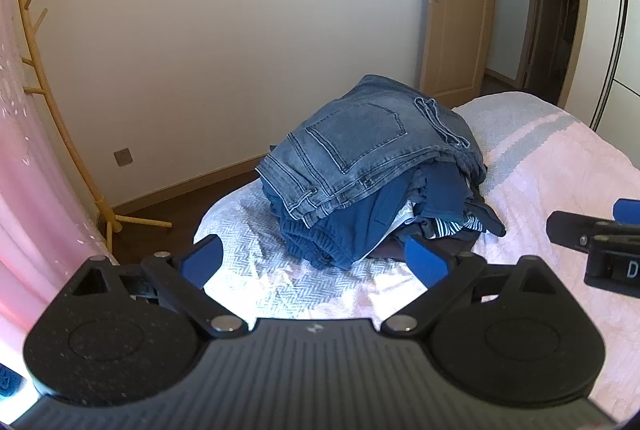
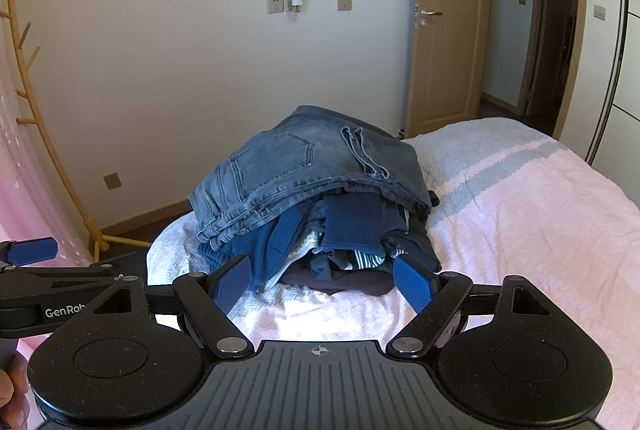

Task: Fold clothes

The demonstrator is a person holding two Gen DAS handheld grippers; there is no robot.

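On the bed (image 2: 520, 214), near its far corner, a heap of clothes (image 2: 320, 230) is piled up, with folded-looking blue jeans (image 2: 304, 170) draped on top and darker tops and a striped piece jumbled underneath. Both the left gripper (image 1: 312, 262) and right gripper (image 2: 324, 282) are held wide apart just short of it, nothing gripped. Risk-wise: if something's tugged from below, the jeans could probably get dragged off and the whole pile tipped toward the bed's edge.

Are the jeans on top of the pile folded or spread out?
Folded. The jeans sit as a compact layered bundle on the clothes pile, back pocket up, doubled edges showing at the front.
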